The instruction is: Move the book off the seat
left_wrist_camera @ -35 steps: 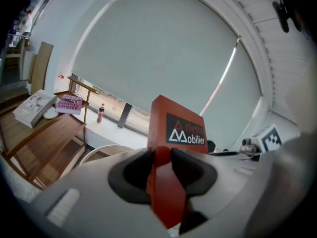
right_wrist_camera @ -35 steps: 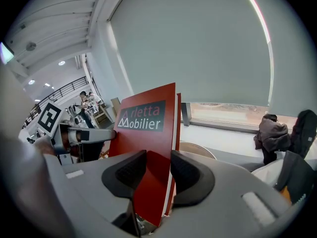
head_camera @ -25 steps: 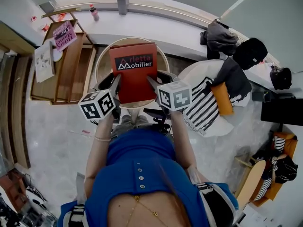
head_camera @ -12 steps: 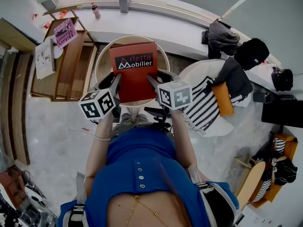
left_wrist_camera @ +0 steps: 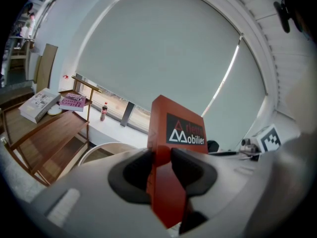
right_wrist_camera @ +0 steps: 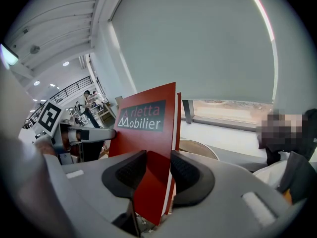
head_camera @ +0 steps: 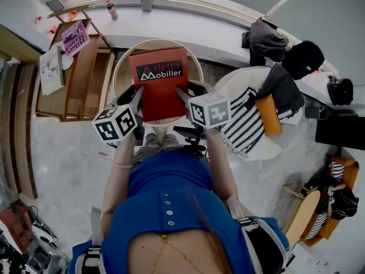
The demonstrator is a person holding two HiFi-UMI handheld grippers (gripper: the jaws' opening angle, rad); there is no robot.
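hardly anything has shifted since a sec ago: both hands hold the same pose & the red hardcover book (head_camera: pixel 159 83) w/ white "mobilier" lettering sits at the same spot in the head view, only a touch higher in frame. left gripper (head_camera: pixel 137 97) is clamped on the book's left edge near the lower corner; in the left gripper view its dark pads (left_wrist_camera: pixel 133 171) press on both faces of the cover. right gripper (head_camera: pixel 182 95) is clenched on the book's right edge the same way, w/ a pad on either side of cover & pages in the right gripper view. both forearms reach fwd & down from the person's blue top (head_camera: pixel 165 210), elbows bent. the grippers angle inward toward each other & tip downward, marker cubes (head_camera: pixel 116 124) facing up. thin bracelet (head_camera: pixel 121 165) on the left wrist. book is over the round pale wooden seat (head_camera: pixel 122 73), front cover up & tilted; can't tell if its lower edge touches the seat. wooden shelf unit (head_camera: pixel 85 79) stands just left of the seat, white armchair (head_camera: pixel 245 127) w/ striped cloth to the right.
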